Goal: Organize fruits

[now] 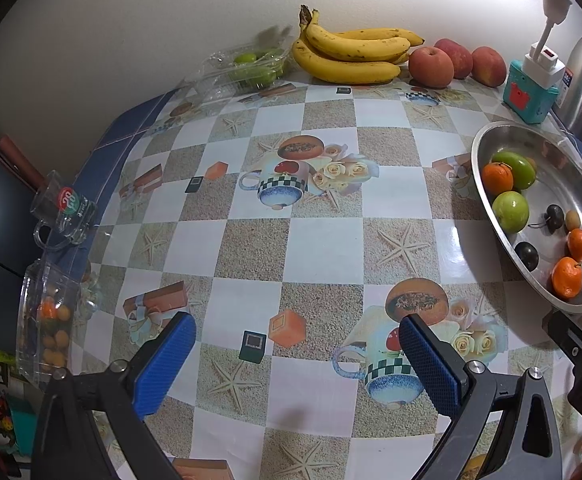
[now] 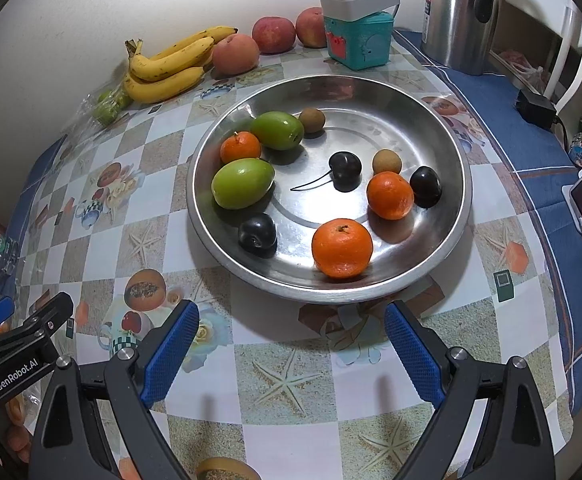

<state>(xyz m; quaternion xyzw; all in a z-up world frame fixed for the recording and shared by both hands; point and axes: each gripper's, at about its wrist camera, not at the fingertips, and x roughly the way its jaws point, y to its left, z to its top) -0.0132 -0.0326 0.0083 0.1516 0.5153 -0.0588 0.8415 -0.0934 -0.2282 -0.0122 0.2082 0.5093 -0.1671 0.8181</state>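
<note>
Black tool (image 2: pixel 291 344) w/ blue textured pads (image 2: pixel 171 354), silver screws – "GenRobot.AI" label

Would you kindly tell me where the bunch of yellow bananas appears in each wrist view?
Left wrist: the bunch of yellow bananas lies at top centre, against the white wall.
Right wrist: the bunch lies at upper left, by the same wall.
Shared landmark: the round red apples sit directly right of the bananas in both views.

A round metal tray (image 2: pixel 443 236) sits on a checkered table (image 2: pixel 291 380), holding three oranges (image 2: pixel 342 247), two green fruits (image 2: pixel 242 182) and dark plums (image 2: pixel 257 234). The right gripper (image 2: pixel 291 332) hovers just before the tray, blue-padded fingers (image 2: pixel 409 354) spread wide apart. Bananas (image 2: pixel 167 68) lie by the wall.
</note>
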